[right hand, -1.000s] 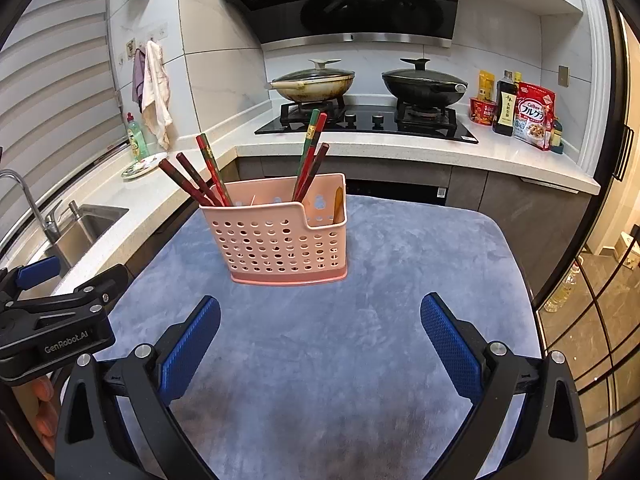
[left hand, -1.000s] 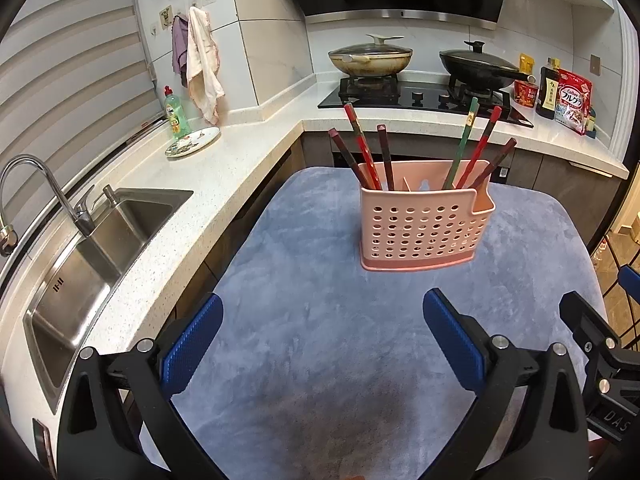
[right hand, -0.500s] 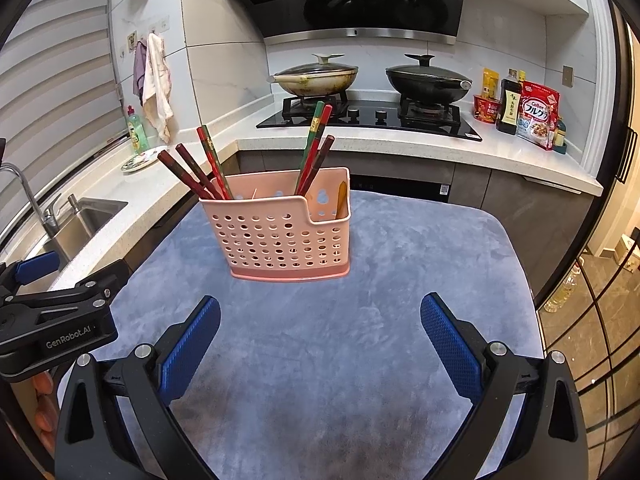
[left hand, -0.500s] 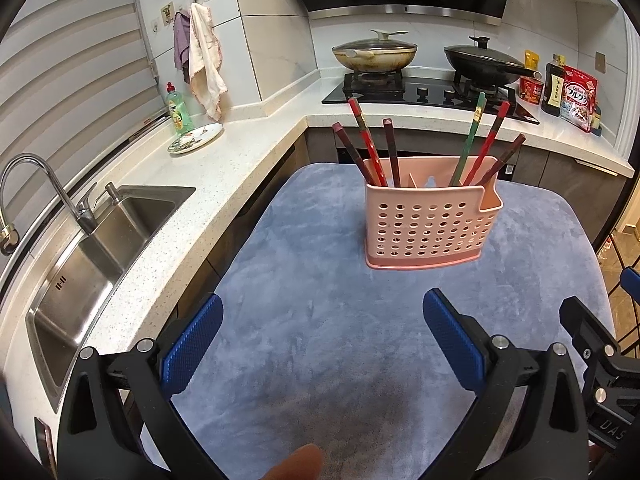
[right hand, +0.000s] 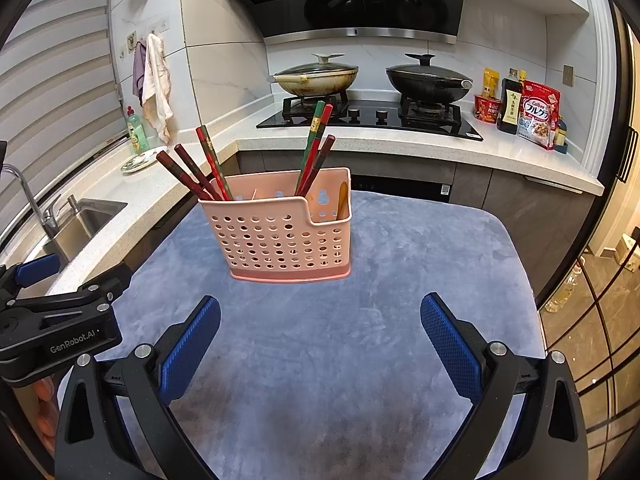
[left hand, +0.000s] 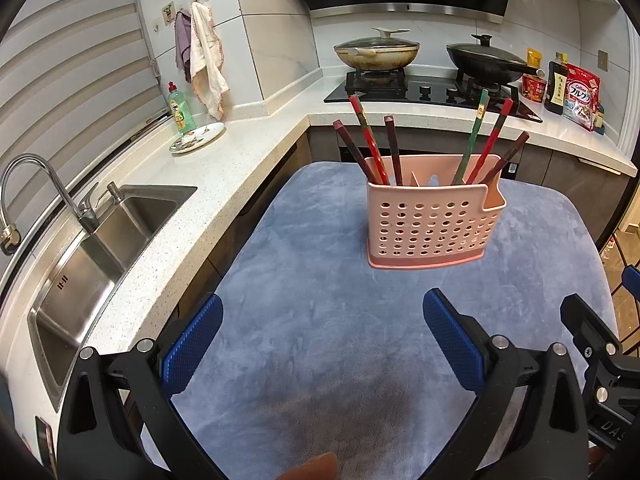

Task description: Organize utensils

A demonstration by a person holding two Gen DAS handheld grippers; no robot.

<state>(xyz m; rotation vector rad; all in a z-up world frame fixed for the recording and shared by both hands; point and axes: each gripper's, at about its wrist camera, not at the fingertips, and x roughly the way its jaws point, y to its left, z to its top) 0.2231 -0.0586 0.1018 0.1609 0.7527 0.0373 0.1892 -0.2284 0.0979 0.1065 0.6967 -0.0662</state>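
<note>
Chopsticks [left hand: 404, 148] sink tips-hidden into pink caddy [right hand: 276, 236]; both grippers [left hand: 320, 338] [right hand: 320, 334] gape wide, empty.

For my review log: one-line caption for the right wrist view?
Open right gripper faces pink utensil caddy holding chopsticks on blue cloth.

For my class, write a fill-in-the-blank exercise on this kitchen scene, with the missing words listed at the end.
1. The chopsticks stand in a perforated holder whose colour is ____.
2. The holder stands on a cloth whose colour is ____.
3. Both the left gripper and the right gripper have their jaws ____ and hold nothing.
4. On the stove behind the holder stand ____ lidded pans.

Missing words: pink; blue; open; two
</note>
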